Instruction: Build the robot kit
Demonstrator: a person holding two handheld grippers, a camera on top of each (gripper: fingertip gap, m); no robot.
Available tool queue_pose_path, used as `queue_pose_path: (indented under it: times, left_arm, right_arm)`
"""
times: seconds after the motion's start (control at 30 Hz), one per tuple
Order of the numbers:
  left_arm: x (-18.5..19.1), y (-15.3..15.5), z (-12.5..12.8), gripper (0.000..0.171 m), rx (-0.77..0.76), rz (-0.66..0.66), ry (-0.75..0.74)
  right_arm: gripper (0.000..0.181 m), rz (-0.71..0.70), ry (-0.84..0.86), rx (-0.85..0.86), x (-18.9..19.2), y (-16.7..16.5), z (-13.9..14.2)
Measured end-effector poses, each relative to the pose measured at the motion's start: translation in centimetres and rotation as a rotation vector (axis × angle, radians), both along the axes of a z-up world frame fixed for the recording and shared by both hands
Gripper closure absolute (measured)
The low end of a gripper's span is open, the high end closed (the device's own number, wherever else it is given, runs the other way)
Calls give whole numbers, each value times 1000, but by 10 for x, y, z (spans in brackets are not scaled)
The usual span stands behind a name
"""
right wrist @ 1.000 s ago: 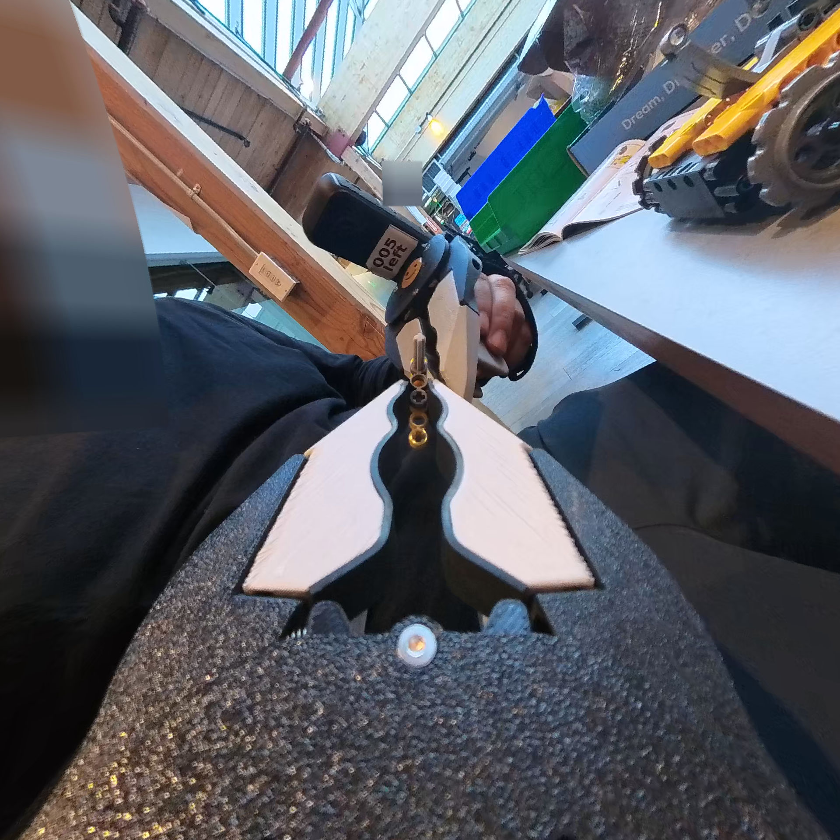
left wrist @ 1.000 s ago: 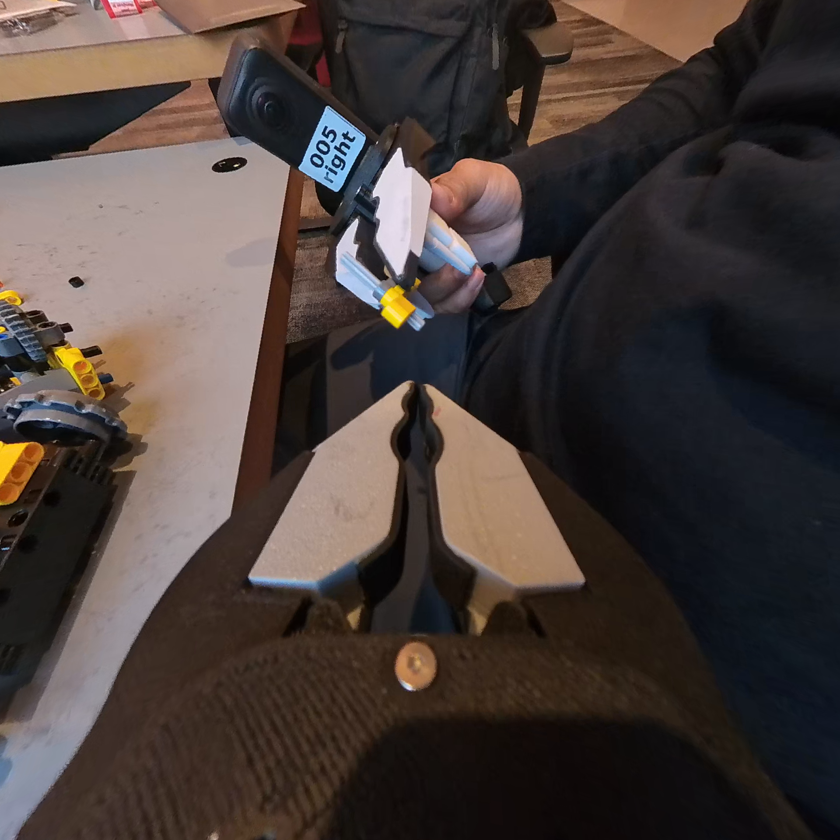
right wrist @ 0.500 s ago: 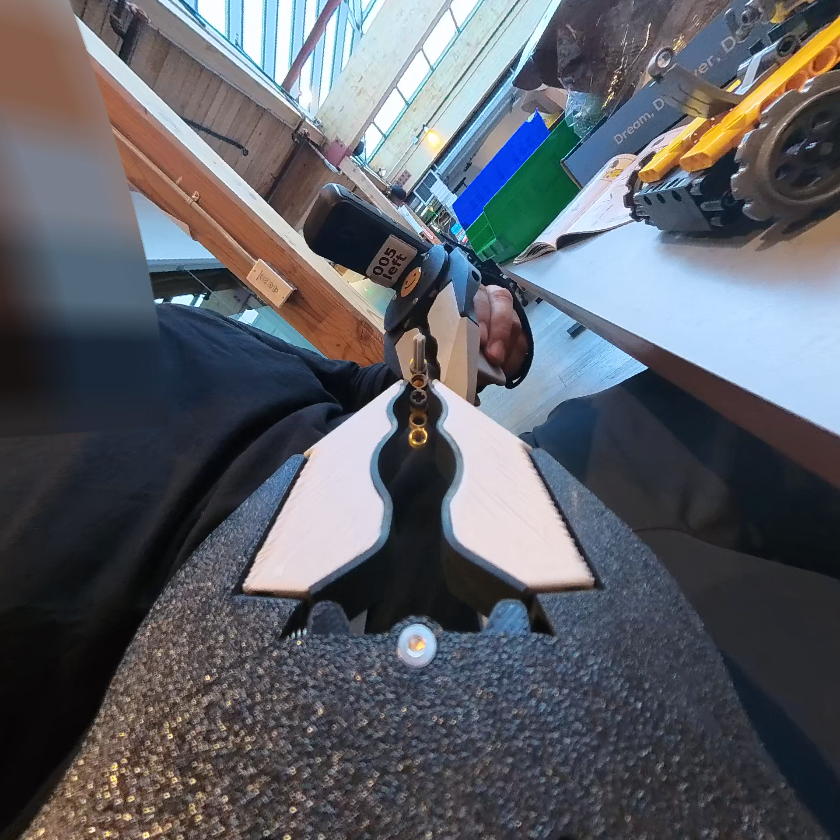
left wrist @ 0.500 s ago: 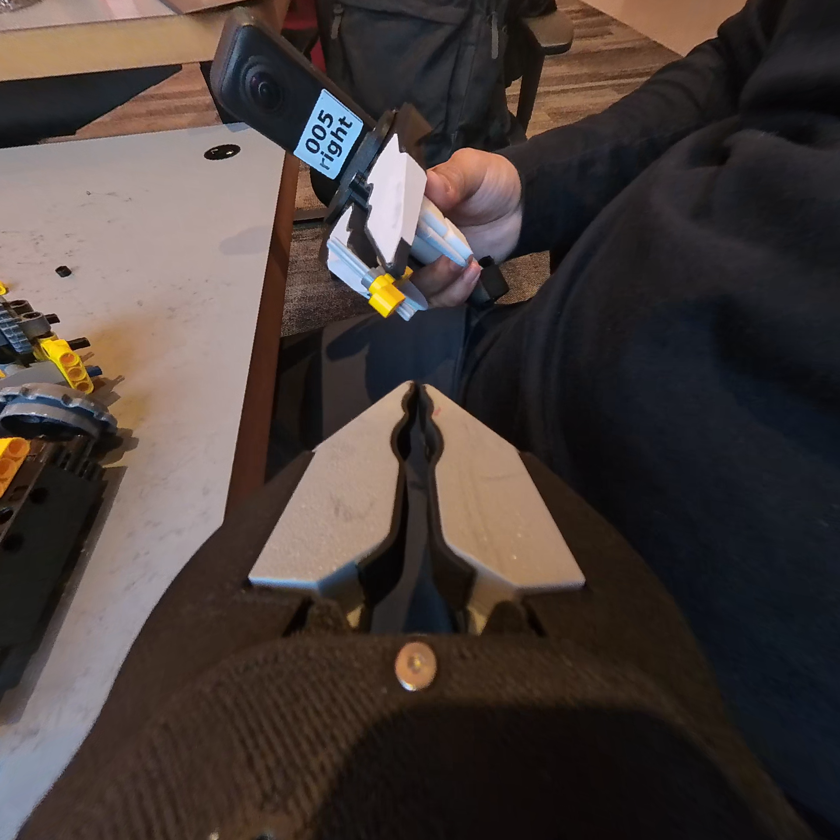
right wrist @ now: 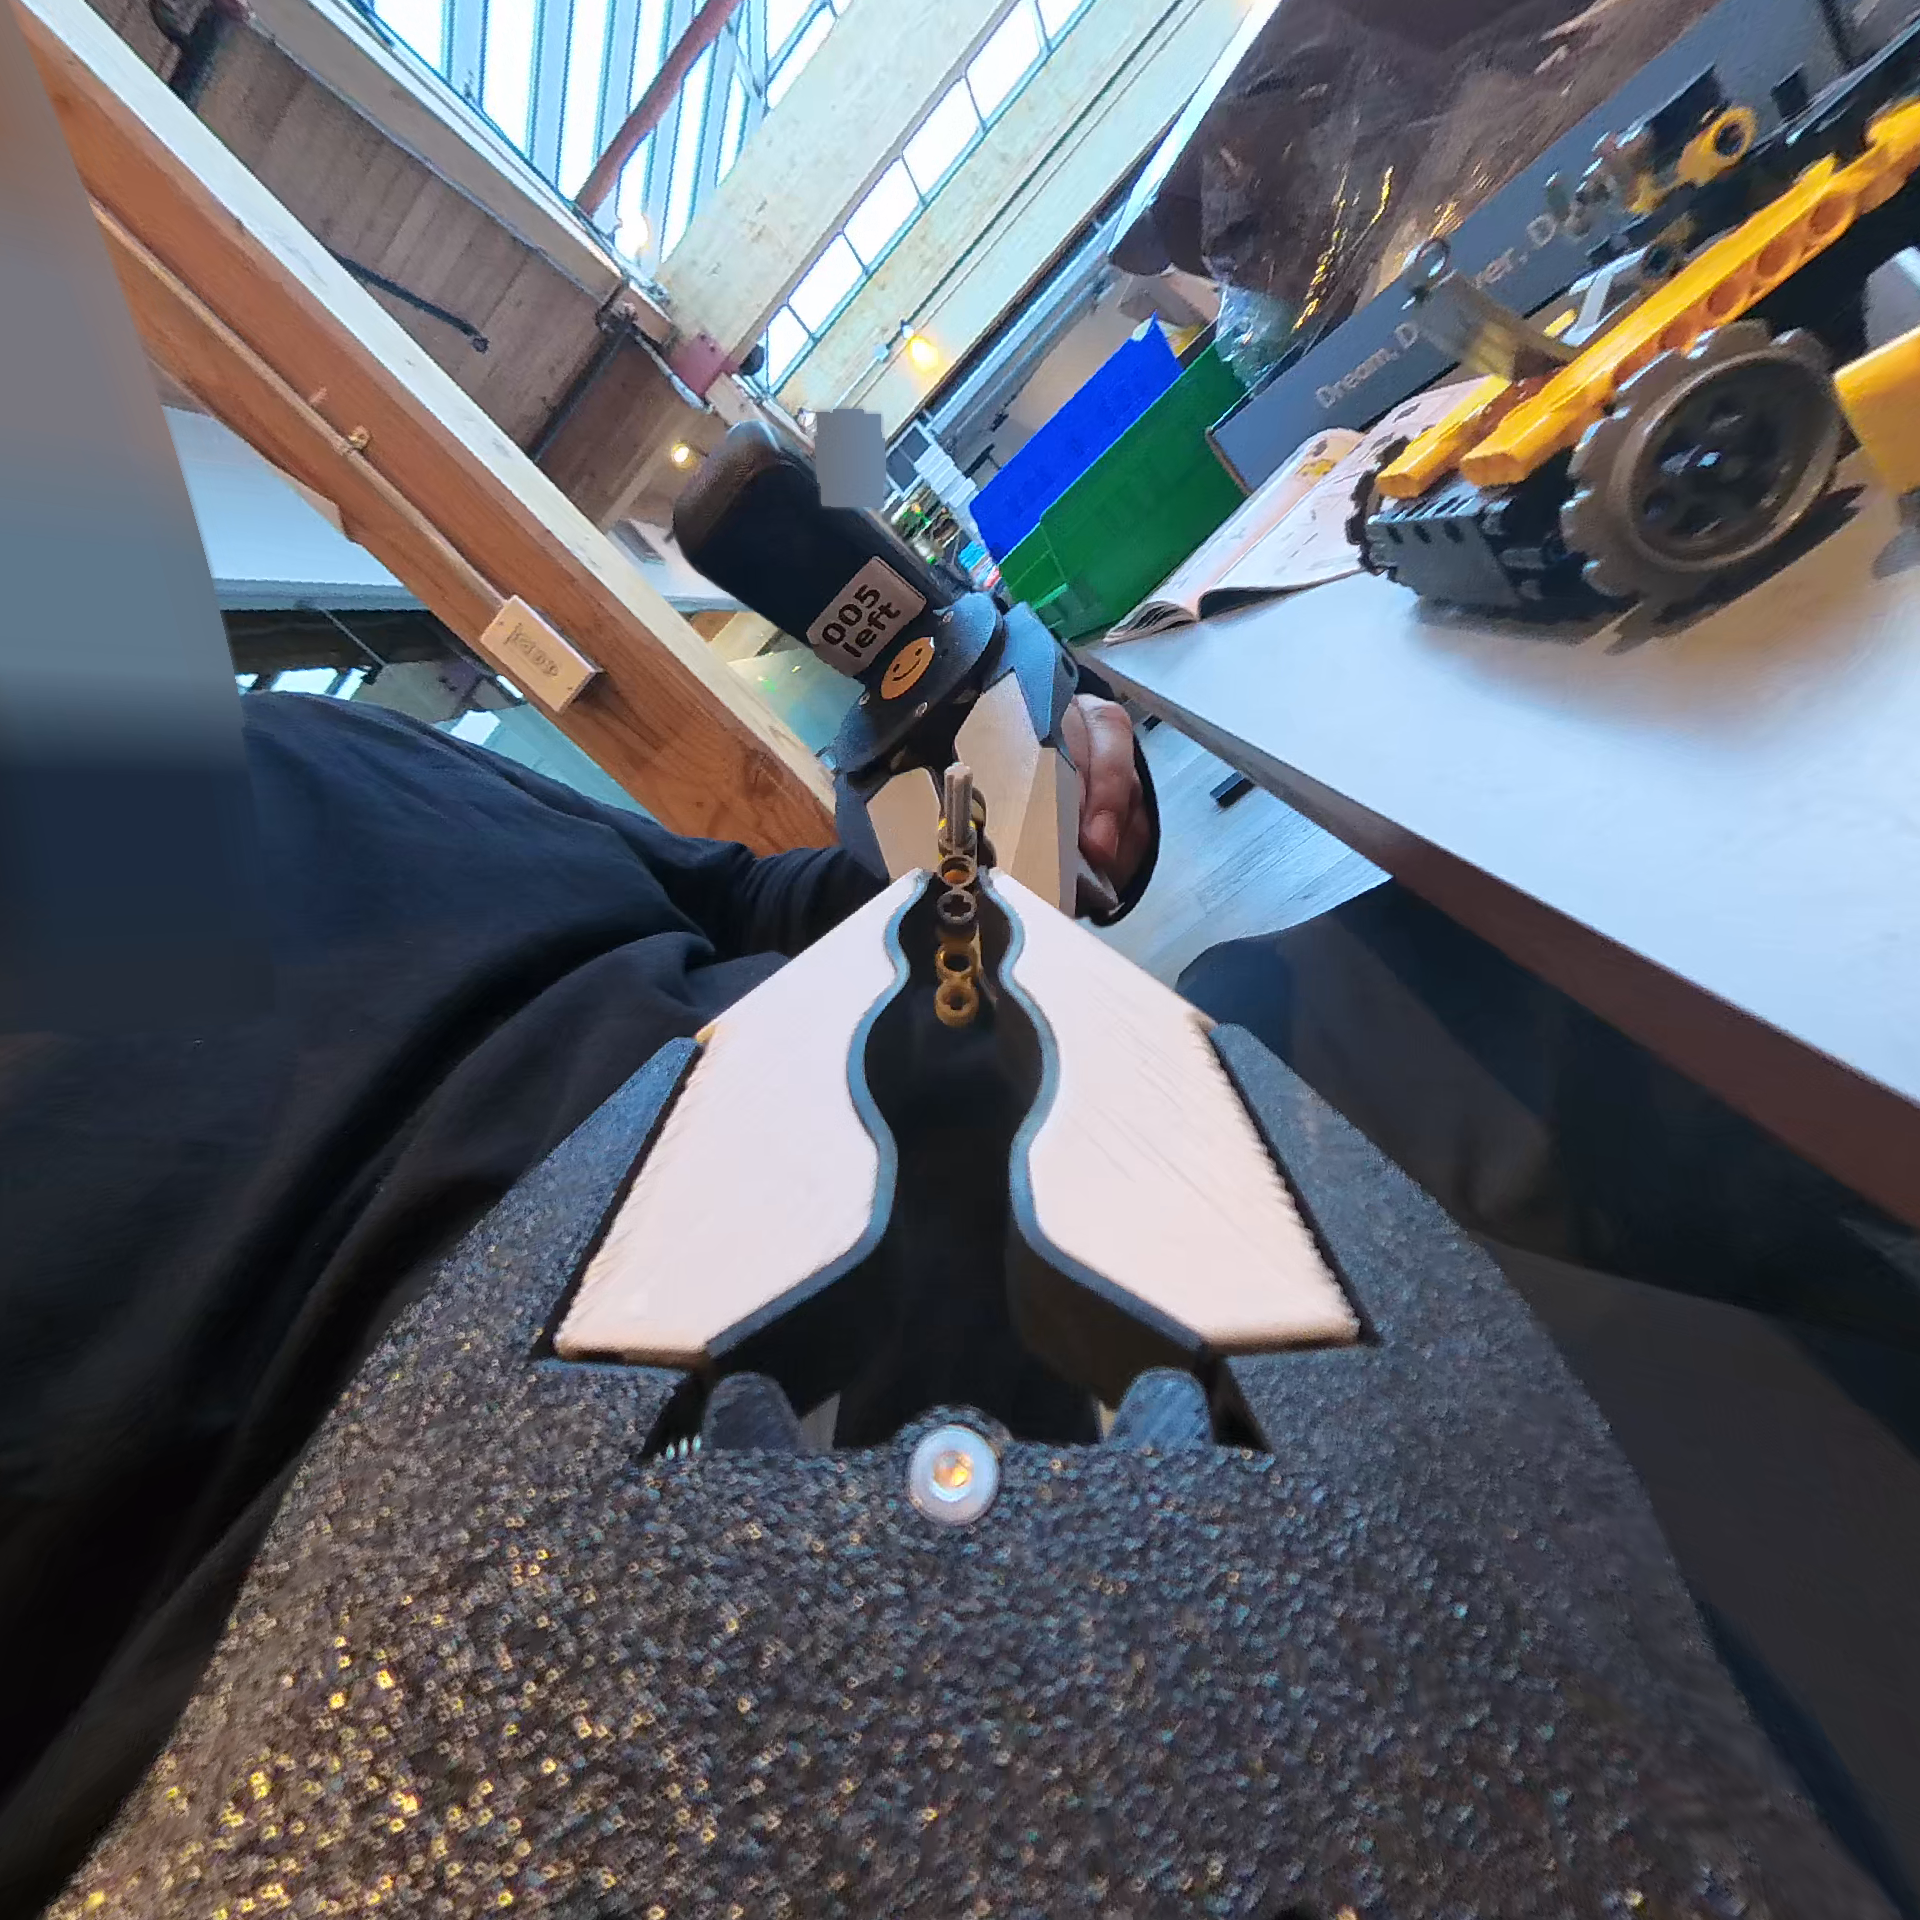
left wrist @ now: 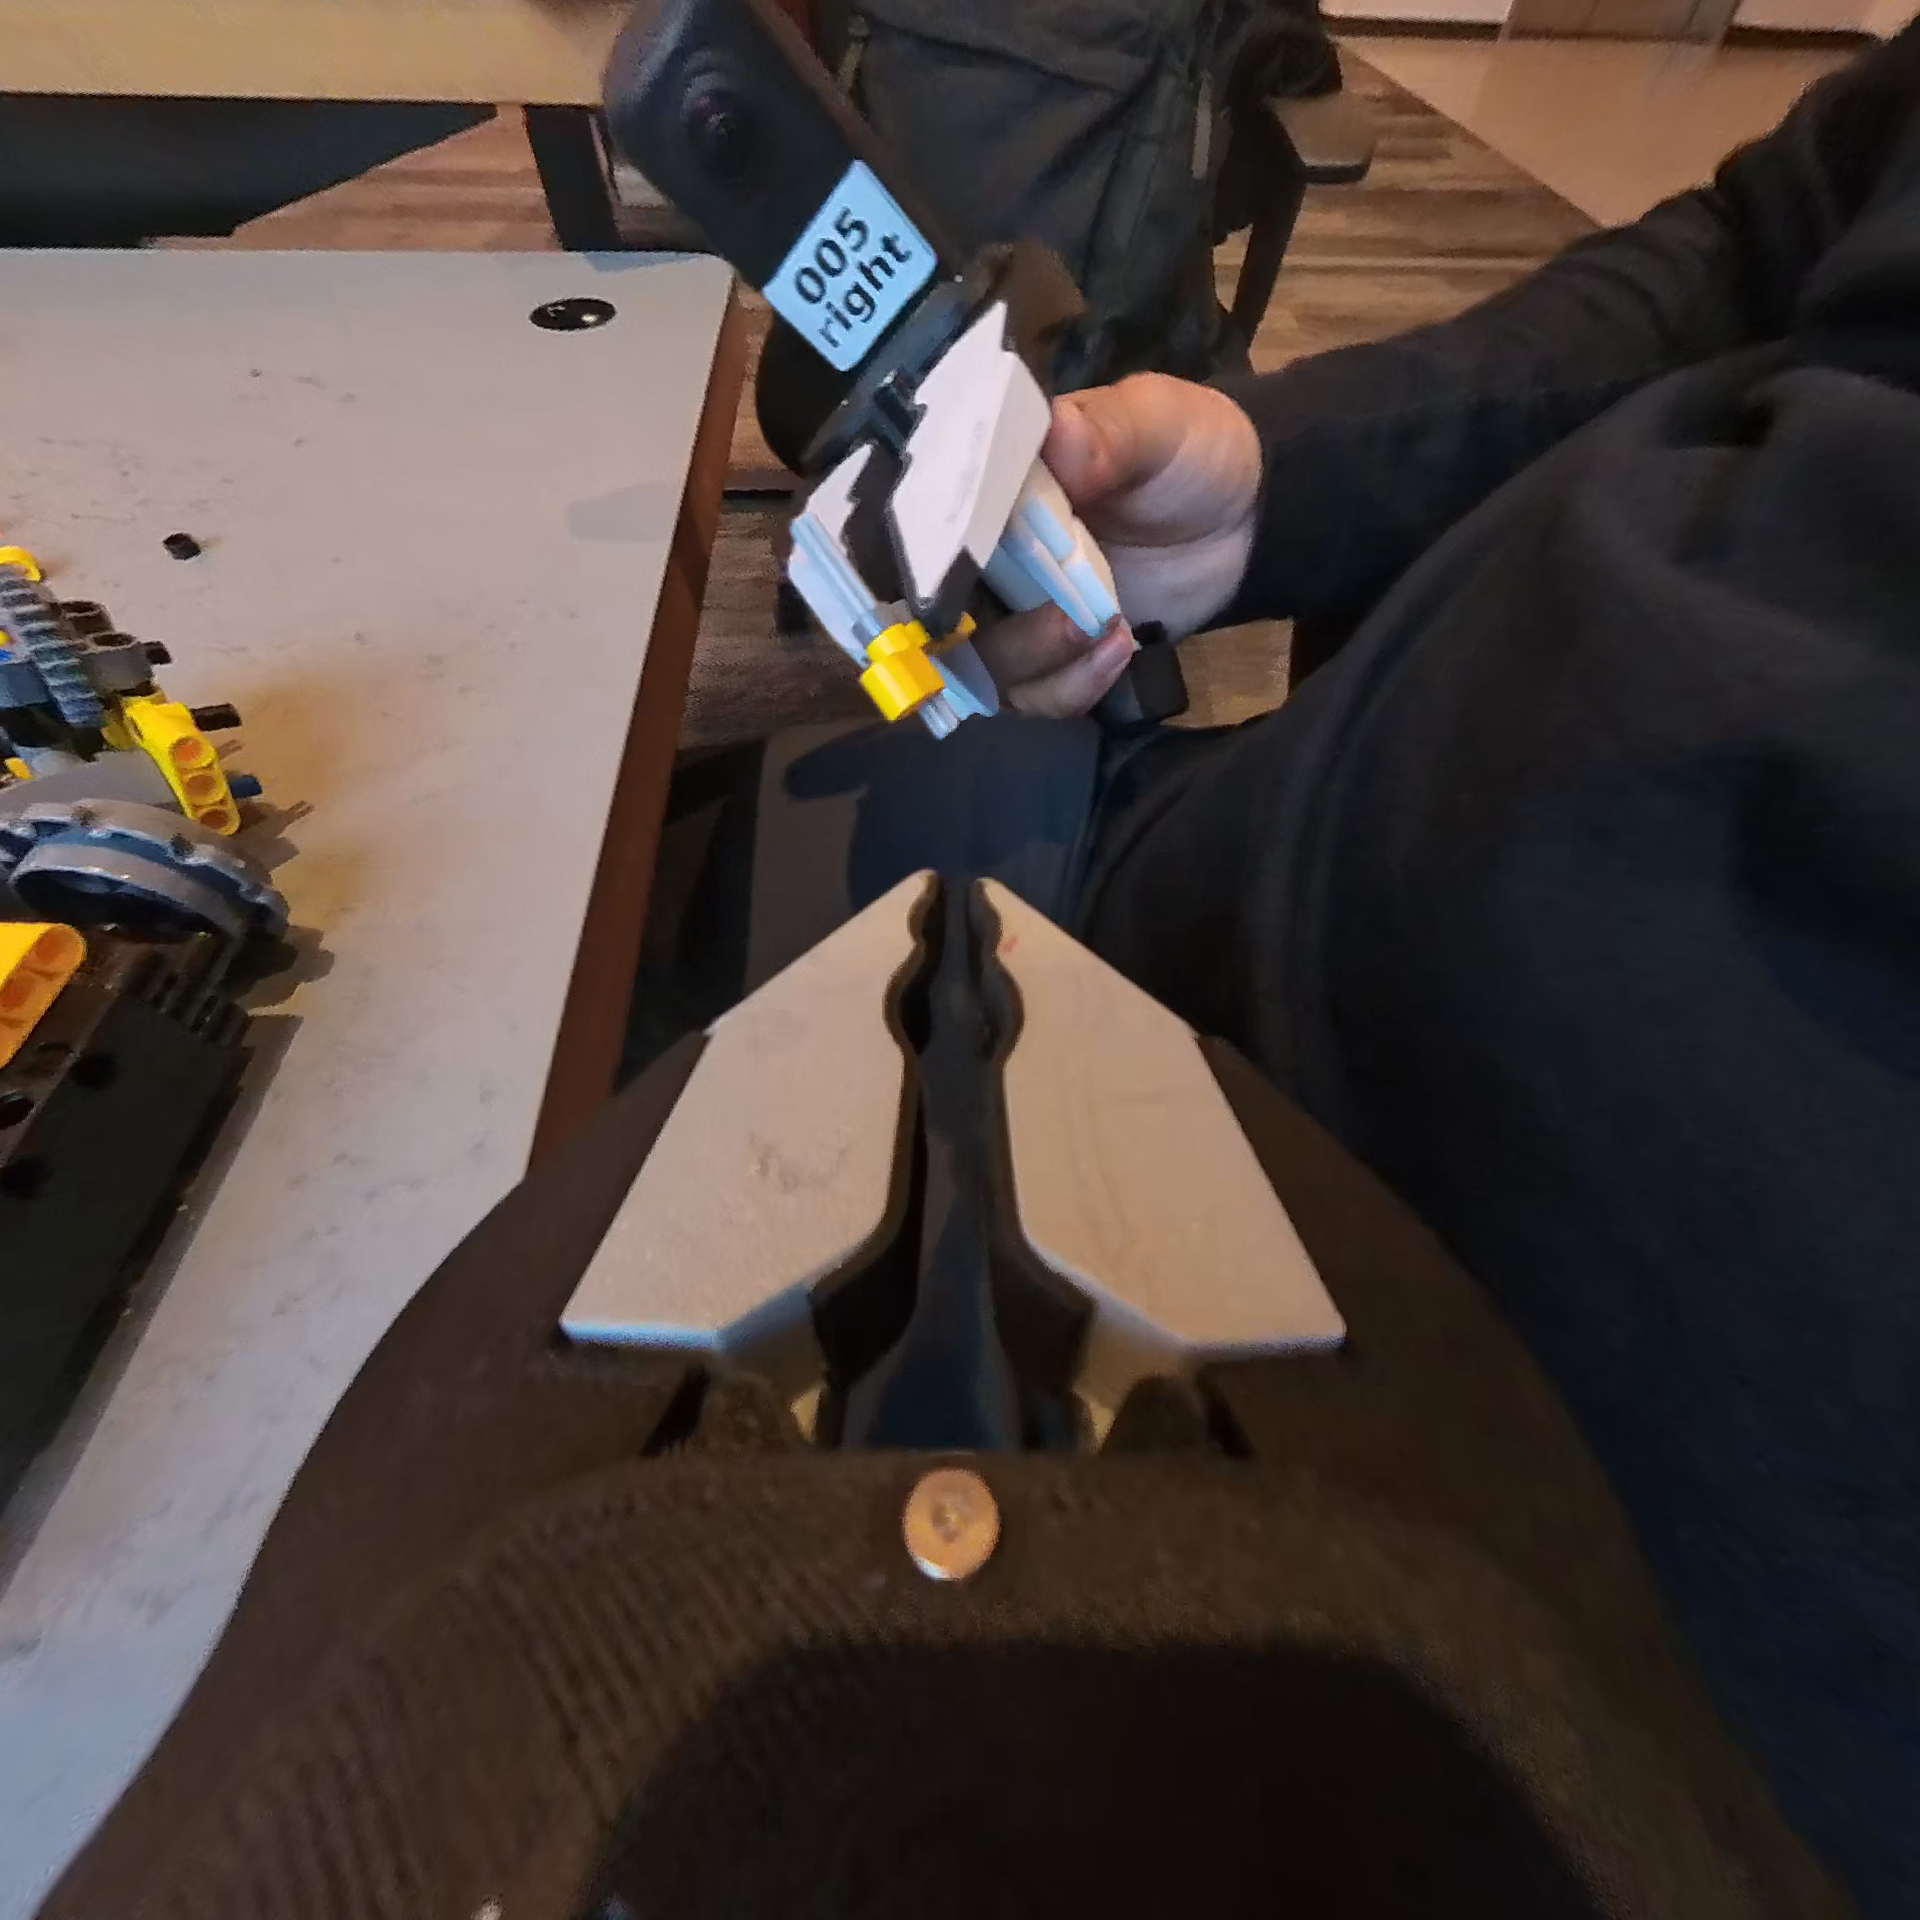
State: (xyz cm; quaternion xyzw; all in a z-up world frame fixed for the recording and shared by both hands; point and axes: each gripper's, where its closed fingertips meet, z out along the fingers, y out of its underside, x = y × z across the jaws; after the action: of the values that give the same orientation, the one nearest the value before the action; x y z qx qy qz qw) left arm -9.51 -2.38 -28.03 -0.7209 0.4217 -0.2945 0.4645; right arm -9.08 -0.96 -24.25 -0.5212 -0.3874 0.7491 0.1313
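At the left, a half-built yellow and black toy vehicle with grey toothed wheels (left wrist: 114, 862) stands on the grey table (left wrist: 364, 468). The left gripper (left wrist: 956, 899) is held over the person's dark trousers, its fingers pressed almost together with nothing visible between them. The right gripper (right wrist: 961, 883) faces it, off the table edge, and pinches a small yellow plastic piece with round holes (right wrist: 956, 971). A thin grey axle (right wrist: 958, 795) sticks out of this piece towards the left gripper. The two are near but apart. An open booklet (right wrist: 1278, 530) and a green bin (right wrist: 1132, 499) lie farther off.
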Motion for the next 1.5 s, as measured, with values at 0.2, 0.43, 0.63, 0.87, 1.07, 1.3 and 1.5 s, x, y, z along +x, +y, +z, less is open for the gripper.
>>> queue_pose_path:
  times: [0.2,0.43,0.63,0.87,1.07,1.3,1.5]
  left_arm:
    - [3,3,11,161,-45,10,-104]
    - [4,4,16,160,-62,11,-148]
    - [3,4,18,162,-86,12,-178]
    - [1,6,18,164,-114,17,-202]
    - [-1,6,16,164,-125,27,-194]
    - [-1,6,13,166,-127,31,-176]
    - [-1,7,13,170,-172,34,-210]
  right_arm:
    - [174,-41,9,28,-1,5,1]
    - [174,-42,-13,73,-5,1,-4]
    - [174,-41,-29,121,-8,-4,-8]
    - [174,-46,-57,195,-10,-7,-14]
    - [174,-35,-71,208,-11,-10,-16]
    - [174,-37,-86,238,-11,-10,-20]
    - [174,-39,-92,258,-12,-11,-21]
